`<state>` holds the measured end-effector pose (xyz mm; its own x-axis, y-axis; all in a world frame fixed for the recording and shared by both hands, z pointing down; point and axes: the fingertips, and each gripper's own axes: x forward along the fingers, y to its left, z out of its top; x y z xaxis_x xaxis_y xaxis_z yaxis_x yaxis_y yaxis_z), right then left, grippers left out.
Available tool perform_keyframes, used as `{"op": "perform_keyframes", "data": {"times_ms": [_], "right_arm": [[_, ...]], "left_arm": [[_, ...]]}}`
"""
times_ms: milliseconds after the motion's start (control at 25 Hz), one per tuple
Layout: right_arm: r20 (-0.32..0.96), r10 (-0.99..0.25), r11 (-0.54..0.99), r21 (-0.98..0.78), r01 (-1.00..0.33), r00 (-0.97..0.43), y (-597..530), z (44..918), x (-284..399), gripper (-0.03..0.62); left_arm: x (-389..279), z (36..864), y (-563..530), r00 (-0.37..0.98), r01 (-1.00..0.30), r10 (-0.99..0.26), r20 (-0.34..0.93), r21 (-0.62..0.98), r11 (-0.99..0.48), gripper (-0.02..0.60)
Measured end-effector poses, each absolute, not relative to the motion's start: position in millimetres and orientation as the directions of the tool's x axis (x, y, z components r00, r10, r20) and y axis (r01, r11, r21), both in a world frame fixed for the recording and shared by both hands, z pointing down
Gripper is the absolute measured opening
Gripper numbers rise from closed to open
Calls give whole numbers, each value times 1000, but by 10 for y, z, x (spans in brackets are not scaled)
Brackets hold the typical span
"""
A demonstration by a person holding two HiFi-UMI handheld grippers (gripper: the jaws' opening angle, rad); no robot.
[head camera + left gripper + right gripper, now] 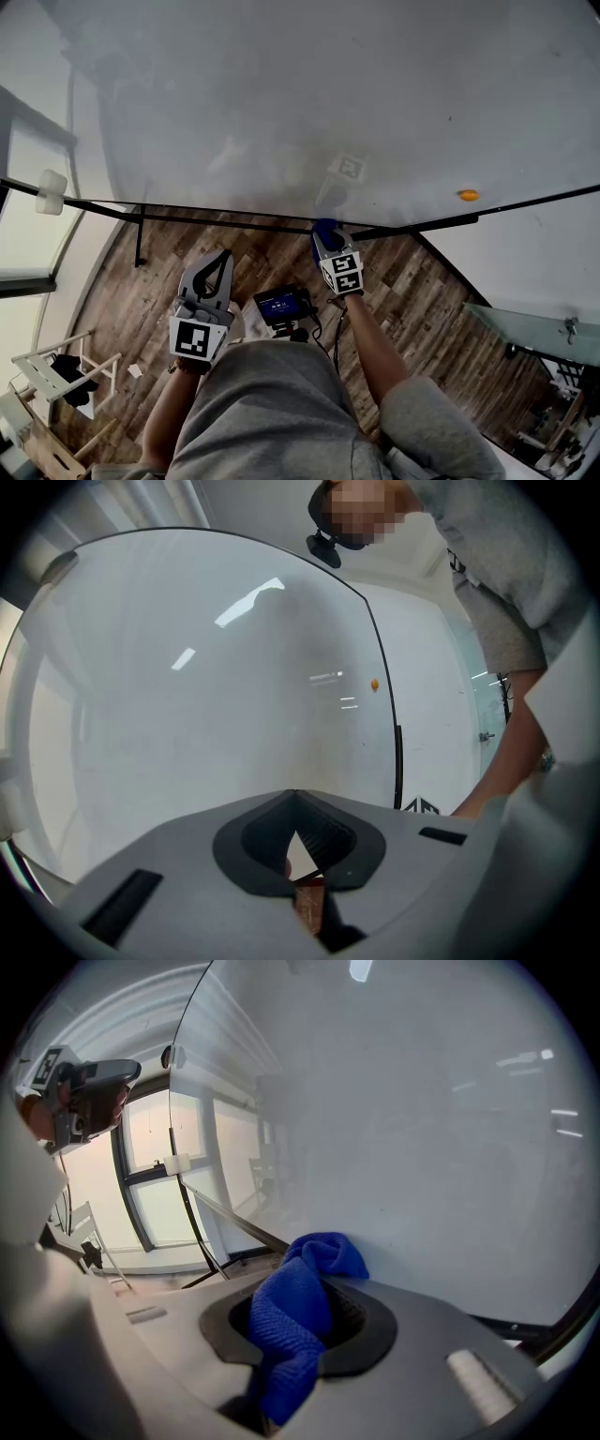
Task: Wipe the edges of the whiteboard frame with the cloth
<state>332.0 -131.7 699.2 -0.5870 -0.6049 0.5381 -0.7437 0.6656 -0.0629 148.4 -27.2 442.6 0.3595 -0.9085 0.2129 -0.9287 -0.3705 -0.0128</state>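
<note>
One large whiteboard (pixel 309 94) fills the view, and wiping along the bottom edge of its black frame (pixel 216 215) appears under way. The right gripper (pixel 330 242), arm outstretched, clamps the blue cloth (pixel 324 226) at that edge; a steady sideways slide likely follows. The left gripper (pixel 223 256) hangs lower, jaws together, empty.

Grey short-sleeved top (pixel 272 403) down at six o'clock. Left gripper (pixel 221 257) at eleven from the lap, right gripper (pixel 330 242) at one: pale grey shells, black-lined jaws, a black-and-white marker cube (pixel 194 339) on each.
</note>
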Motion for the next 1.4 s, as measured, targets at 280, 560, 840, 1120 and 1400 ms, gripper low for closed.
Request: {"op": "perform_keyframes", "data": {"times_ms": [280,560,840,1120,1400], "right_arm": [[550,-587,682,-61,-729,-595,-1293,7022,3174,95],[549,-566,700,-74,-710,-615,-1286,7019,2991,94],[548,-556,707,-83,-702,-625,-1282,7021,2855,94],[547,-547,716,-88,-693,-634,-1280,7034,2794,94],[547,-557,706,-84,-703,-625,-1266,7027,2664,94]], "left_arm": [[1372,4434,-271,353,-932,-912,209,-8,-363,8],[1237,4436,-273,341,-936,-915,217,-6,-351,8],[1098,4428,-276,330,-941,-919,215,-4,-339,8],[1042,4428,-273,320,-944,-922,219,-13,-331,8],[875,4436,-250,323,-943,-921,218,-11,-333,8]]}}
